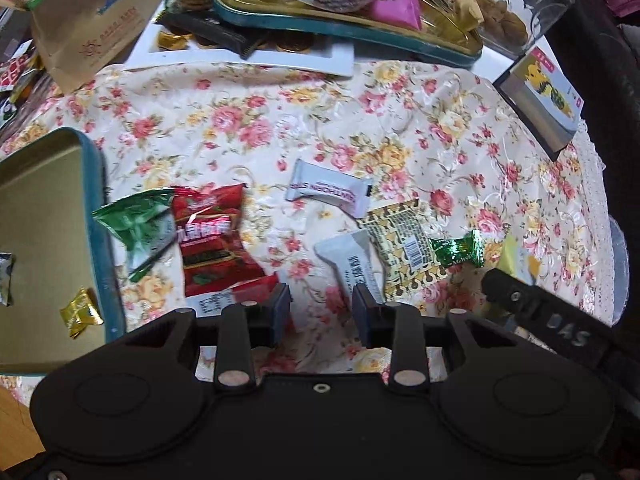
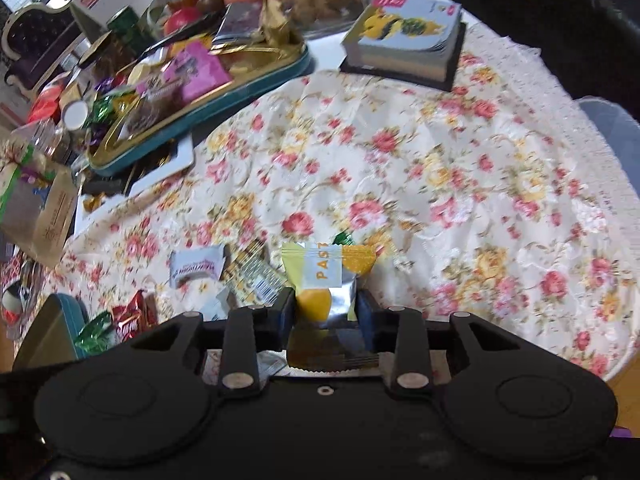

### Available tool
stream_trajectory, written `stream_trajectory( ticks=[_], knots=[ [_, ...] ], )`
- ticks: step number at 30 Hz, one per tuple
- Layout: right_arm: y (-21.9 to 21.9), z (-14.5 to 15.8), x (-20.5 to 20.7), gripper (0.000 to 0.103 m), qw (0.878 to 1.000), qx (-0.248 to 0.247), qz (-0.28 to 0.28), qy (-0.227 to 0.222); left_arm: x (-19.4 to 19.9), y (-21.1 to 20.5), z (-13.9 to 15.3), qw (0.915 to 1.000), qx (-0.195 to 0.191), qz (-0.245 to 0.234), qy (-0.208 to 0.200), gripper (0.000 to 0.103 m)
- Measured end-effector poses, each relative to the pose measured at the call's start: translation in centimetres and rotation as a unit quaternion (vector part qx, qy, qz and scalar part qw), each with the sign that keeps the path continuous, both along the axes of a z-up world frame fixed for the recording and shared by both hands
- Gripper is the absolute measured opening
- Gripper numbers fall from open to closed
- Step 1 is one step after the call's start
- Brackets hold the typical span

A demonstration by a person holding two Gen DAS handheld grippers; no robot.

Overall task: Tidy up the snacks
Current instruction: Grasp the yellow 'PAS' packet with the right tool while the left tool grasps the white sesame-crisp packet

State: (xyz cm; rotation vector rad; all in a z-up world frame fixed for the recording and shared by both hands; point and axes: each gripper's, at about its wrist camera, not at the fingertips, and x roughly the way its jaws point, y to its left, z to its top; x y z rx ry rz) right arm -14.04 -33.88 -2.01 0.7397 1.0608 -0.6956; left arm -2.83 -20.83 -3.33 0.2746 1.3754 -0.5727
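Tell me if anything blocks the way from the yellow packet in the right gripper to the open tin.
The right gripper is shut on the yellow packet. The open tin sits lower left; loose snacks lie on the cloth between, including a red packet. Nothing visible stands tall enough to block a lifted carry.

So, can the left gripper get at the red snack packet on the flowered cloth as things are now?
Probably yes. The left gripper is open and empty, just above the flowered cloth. The red snack packet lies flat beside its left finger, with nothing on top; only the green wrapper touches its edge.
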Motion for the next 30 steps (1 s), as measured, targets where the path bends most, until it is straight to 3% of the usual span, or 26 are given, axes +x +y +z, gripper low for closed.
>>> stream_trajectory(
  ticks=[8,17,26,30],
  knots=[
    [-1.3,1.8,-1.1,0.036,0.999,0.019,-0.031,-0.027,-0.9,-2.3,-1.4,1.0000,0.001,0.003,0.003,0.043],
    [-1.9,3.2,-2.2,0.035,0.998,-0.013,-0.050,-0.042,-1.4,-3.6,-3.3,0.9993,0.035,0.005,-0.009,0.043],
    [-1.5,3.5,-2.1,0.035,0.998,-0.007,-0.039,-0.049,-1.1,-4.2,-4.5,0.9991,0.042,0.010,-0.008,0.042],
    [-1.6,3.7,-2.2,0.035,0.998,-0.007,-0.041,-0.052,-1.4,-4.5,-4.6,0.9989,0.041,0.008,-0.019,0.029]
  ],
)
